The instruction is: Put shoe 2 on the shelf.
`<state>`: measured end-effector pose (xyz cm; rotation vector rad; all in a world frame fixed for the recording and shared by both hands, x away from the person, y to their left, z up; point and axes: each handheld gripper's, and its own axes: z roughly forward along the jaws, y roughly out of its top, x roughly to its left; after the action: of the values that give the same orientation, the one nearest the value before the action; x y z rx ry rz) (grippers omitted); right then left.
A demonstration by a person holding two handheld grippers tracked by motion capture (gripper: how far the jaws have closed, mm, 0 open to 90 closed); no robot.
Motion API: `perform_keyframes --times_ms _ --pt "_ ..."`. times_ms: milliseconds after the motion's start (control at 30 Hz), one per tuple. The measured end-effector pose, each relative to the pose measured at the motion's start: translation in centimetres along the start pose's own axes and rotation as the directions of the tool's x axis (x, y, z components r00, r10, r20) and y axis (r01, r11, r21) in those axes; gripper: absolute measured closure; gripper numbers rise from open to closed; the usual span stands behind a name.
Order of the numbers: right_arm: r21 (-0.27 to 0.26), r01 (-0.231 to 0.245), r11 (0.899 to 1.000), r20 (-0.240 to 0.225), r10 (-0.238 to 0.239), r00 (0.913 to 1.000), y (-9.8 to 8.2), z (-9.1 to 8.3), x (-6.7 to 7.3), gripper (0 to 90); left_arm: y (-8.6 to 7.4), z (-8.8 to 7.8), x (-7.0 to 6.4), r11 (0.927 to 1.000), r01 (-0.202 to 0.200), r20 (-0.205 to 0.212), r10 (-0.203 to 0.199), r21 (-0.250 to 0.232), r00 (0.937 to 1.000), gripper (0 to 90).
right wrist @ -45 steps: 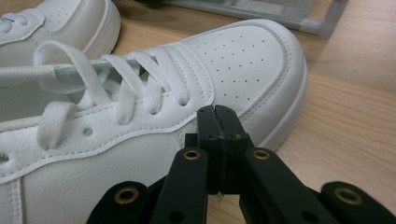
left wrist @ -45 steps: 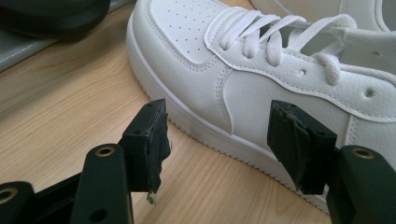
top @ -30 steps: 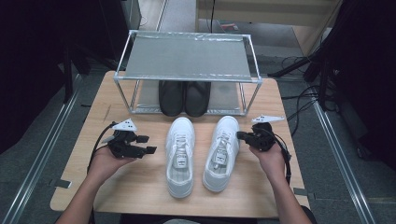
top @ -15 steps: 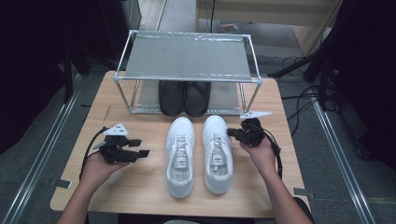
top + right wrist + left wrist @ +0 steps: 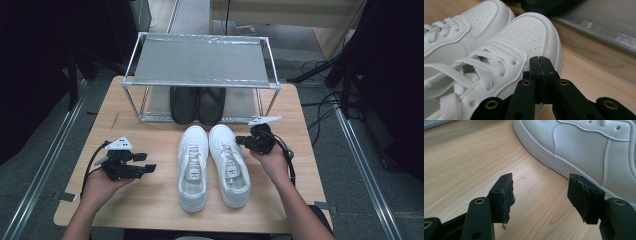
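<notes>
Overhead, I saw the pair of white shoes side by side on the wooden table [image 5: 150,200], just in front of the metal rack [image 5: 200,65], toes toward it. Two black shoes [image 5: 197,104] sat under the rack's shelf. My left gripper [image 5: 149,167] was well to the left of the left white shoe [image 5: 193,167], held in the person's left hand [image 5: 100,185], its jaws spread and holding nothing. My right gripper [image 5: 239,140] was against the outer side of the right white shoe [image 5: 229,162], near its front part, in the person's right hand [image 5: 272,160].

Through the left gripper view, I had the left gripper [image 5: 540,192] low over the table [image 5: 461,165], jaws released with bare wood between them. The left white shoe [image 5: 584,147] lay just beyond the right-hand jaw, apart from it.

Through the right gripper view, the right gripper [image 5: 540,66] had its jaws clenched together with nothing between them, their tip at the side of the right white shoe [image 5: 524,37] below the laces. The left white shoe [image 5: 461,25] lay beyond it, and the black shoes [image 5: 546,6] and the rack's lower shelf [image 5: 599,25] lay behind the toes.
</notes>
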<state>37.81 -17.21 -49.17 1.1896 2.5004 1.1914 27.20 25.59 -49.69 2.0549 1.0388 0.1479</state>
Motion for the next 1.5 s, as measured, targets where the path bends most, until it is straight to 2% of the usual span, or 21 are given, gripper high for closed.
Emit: perform_keyframes --times_ms 100,167,333,400,500,567,700,1100,1233,1333,1367,1433,1500 --pt "0.003 -0.005 1.0 -0.001 0.005 1.0 0.1 0.0 -0.2 86.6 0.0 0.1 -0.1 1.0 -0.004 0.002 0.004 0.0 1.0 37.8" --pt "0.003 -0.013 1.0 0.01 0.013 0.9999 0.1 -0.1 -0.4 81.1 0.1 0.1 -0.1 1.0 -0.005 0.006 0.005 0.001 1.0 37.8" --pt "-0.012 -0.031 0.999 -0.002 0.031 0.9995 0.0 -0.7 -0.8 69.2 0.2 0.5 -0.1 0.9999 -0.013 0.016 0.013 0.007 0.9998 37.8" --pt "-0.036 -0.042 0.999 -0.011 0.041 0.9991 -0.1 -1.3 -0.8 62.8 0.4 0.6 -0.1 0.9998 -0.019 0.02 0.019 0.007 0.9996 37.8" --pt "-0.056 -0.039 0.998 -0.008 0.039 0.9992 -0.4 -1.8 -0.9 58.2 0.6 1.0 -0.1 0.9996 -0.026 0.025 0.026 0.01 0.9994 37.7" --pt "-0.047 -0.048 0.998 -0.001 0.048 0.9989 -0.6 -2.0 -0.9 52.4 0.8 1.3 -0.2 0.9993 -0.035 0.03 0.034 0.017 0.999 37.3" --pt "-0.071 -0.038 0.997 0.005 0.039 0.9992 -1.1 -2.5 -0.9 50.2 1.1 1.9 -0.2 0.9983 -0.051 0.044 0.05 0.028 0.9978 36.8" --pt "-0.067 -0.037 0.997 0.022 0.039 0.999 -2.5 -3.3 -0.7 48.1 2.4 3.9 -0.5 0.9932 -0.095 0.09 0.089 0.067 0.992 36.0" --pt "-0.065 -0.041 0.997 0.021 0.043 0.9989 -3.0 -3.6 -0.5 47.9 2.5 4.8 -0.4 0.9937 -0.09 0.095 0.083 0.067 0.992 36.8" --pt "-0.058 -0.036 0.998 0.021 0.037 0.9991 -3.3 -3.7 -0.3 47.8 2.6 5.4 -0.4 0.9926 -0.093 0.099 0.085 0.078 0.9914 44.1" --pt "-0.056 -0.039 0.998 0.022 0.04 0.999 -3.4 -3.6 -0.2 47.8 2.9 5.9 -0.5 0.9889 -0.099 0.11 0.086 0.111 0.9902 47.5" --pt "-0.057 -0.037 0.998 0.021 0.038 0.999 -3.5 -3.7 -0.1 48.1 3.0 6.2 -0.6 0.9858 -0.116 0.105 0.103 0.122 0.9891 52.6" --pt "-0.058 -0.042 0.997 0.014 0.043 0.999 -3.6 -3.8 0.0 50.3 3.1 6.5 -0.8 0.9837 -0.123 0.132 0.105 0.131 0.9856 61.0"
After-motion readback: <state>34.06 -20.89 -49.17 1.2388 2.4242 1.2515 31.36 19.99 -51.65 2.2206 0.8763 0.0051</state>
